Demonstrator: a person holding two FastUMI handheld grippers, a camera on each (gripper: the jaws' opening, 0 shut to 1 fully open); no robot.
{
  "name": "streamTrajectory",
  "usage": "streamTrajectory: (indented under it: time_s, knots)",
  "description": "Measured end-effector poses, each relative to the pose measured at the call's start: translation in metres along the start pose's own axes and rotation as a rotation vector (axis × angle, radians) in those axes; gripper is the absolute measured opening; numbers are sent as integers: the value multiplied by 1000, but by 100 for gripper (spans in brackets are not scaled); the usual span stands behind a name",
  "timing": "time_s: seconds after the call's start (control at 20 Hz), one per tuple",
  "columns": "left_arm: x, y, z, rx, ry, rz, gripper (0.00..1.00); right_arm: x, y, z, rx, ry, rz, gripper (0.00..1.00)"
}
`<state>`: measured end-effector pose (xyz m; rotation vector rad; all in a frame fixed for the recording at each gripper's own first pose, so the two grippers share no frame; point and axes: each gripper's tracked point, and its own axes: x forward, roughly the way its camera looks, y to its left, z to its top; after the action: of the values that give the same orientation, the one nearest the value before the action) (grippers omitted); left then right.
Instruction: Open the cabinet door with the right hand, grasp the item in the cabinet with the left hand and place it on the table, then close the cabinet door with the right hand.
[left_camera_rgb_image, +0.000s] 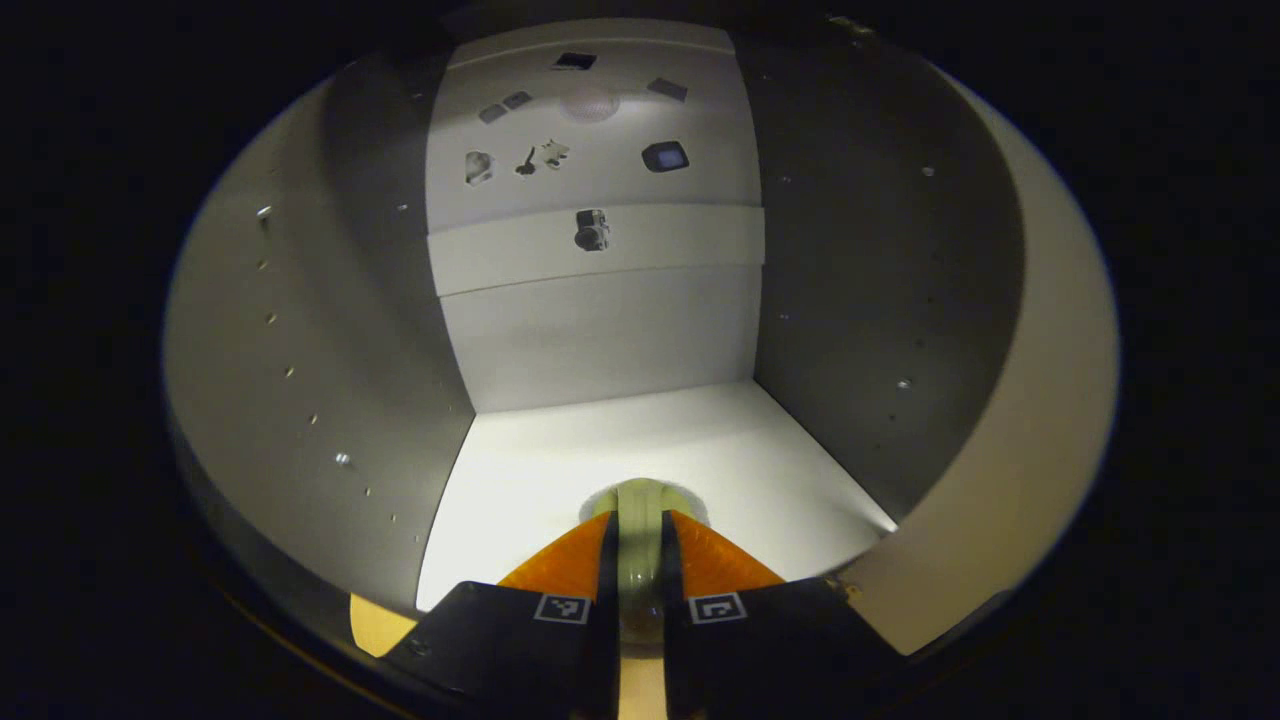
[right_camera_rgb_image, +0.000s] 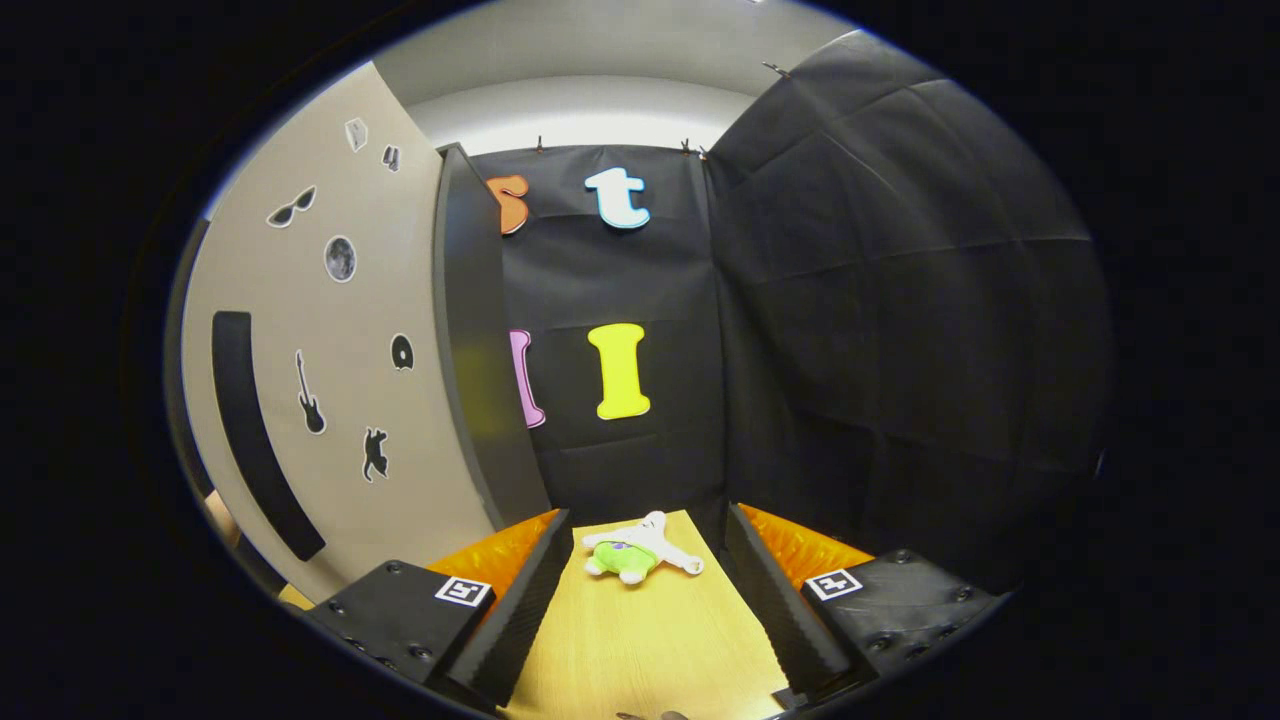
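In the left gripper view, my left gripper (left_camera_rgb_image: 638, 518) reaches inside the white cabinet (left_camera_rgb_image: 600, 340). It is shut on a pale green, rounded item (left_camera_rgb_image: 640, 497) that sits on the cabinet floor (left_camera_rgb_image: 560, 450); most of the item is hidden between the fingers. In the right gripper view, the beige cabinet door (right_camera_rgb_image: 340, 440) stands swung open at the left, with a long black handle (right_camera_rgb_image: 250, 430) on it. My right gripper (right_camera_rgb_image: 648, 515) is open with nothing between its fingers, apart from the door and over the wooden table (right_camera_rgb_image: 640, 640).
A small white and green plush toy (right_camera_rgb_image: 640, 555) lies on the table just beyond the right fingers. Stickers dot the cabinet's back wall (left_camera_rgb_image: 590, 160) and the door. The cabinet's side walls (left_camera_rgb_image: 860, 300) close in on both sides of the left gripper.
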<state>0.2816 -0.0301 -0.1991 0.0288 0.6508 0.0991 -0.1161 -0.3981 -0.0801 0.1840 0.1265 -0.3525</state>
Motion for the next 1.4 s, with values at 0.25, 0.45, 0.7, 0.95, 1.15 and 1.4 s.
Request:
streamTrajectory:
  time_s: [0.25,0.45,0.7,0.95,1.15,1.4]
  knots:
    - [-73,5,-37,-37,-15,16,22,-9,23,-18,-48,41,37,98]
    - [-123,11,-68,-59,-16,20,21,-32,40,-16,-81,22,72,98]
    - [-174,4,-130,-107,32,-22,22,-67,62,-14,-6,7,87,98]
    - [-204,-17,-214,-138,83,-47,22,-105,80,2,-48,-18,129,98]
    - [-206,-36,-276,-135,124,-62,22,-122,90,7,-77,-29,146,98]
    - [-188,-55,-327,-117,92,-29,22,-116,103,2,-65,-26,190,98]
